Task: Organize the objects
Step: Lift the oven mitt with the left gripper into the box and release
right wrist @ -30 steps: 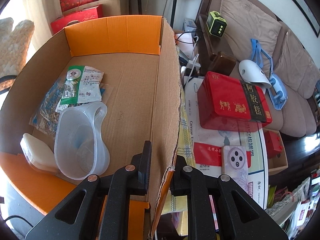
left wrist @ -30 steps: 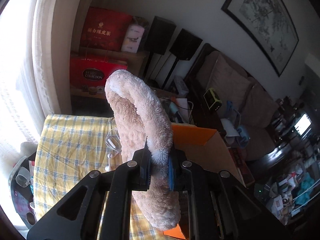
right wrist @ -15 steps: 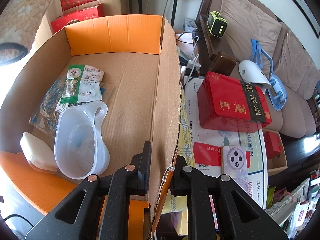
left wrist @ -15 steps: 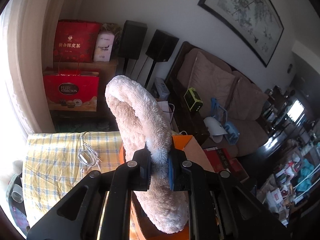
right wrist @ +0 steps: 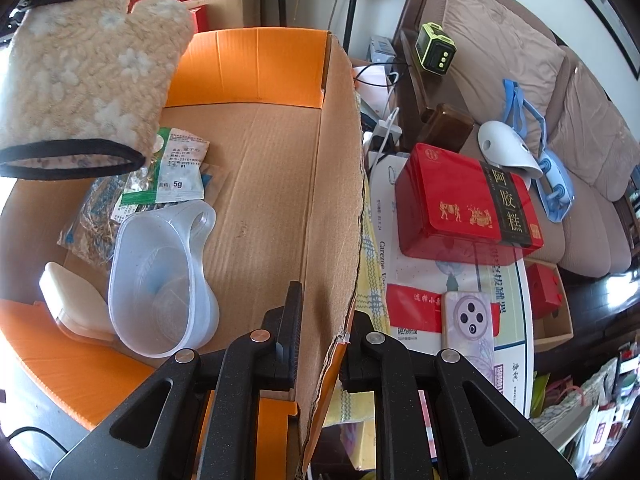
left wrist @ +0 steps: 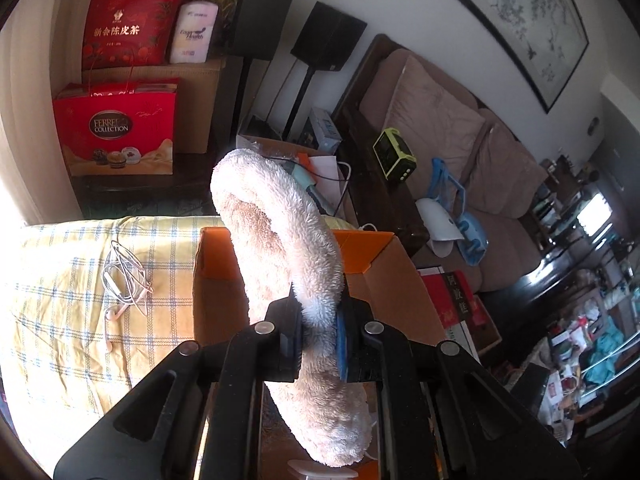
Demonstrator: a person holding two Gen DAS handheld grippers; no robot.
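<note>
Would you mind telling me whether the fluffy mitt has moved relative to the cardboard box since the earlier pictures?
Yes. In the right wrist view the fluffy mitt has come in from the left edge and now hangs over the cardboard box.

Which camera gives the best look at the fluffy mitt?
The right wrist view: the fluffy mitt shows broadside, thumb and black-trimmed cuff visible, above the cardboard box. The left wrist view shows it edge-on, pinched in the left gripper.

Fleecy beige oven mitt (right wrist: 86, 80), black-trimmed cuff, pale flower pattern; held in the air, thumb uppermost, over the far-left corner of the box. Cardboard box (right wrist: 276, 168), open top, orange flaps. Inside on the left: clear plastic scoop (right wrist: 160, 280), white soap-like bar (right wrist: 72, 304) nearest, green-and-white sachets (right wrist: 176, 172) farther back.
</note>
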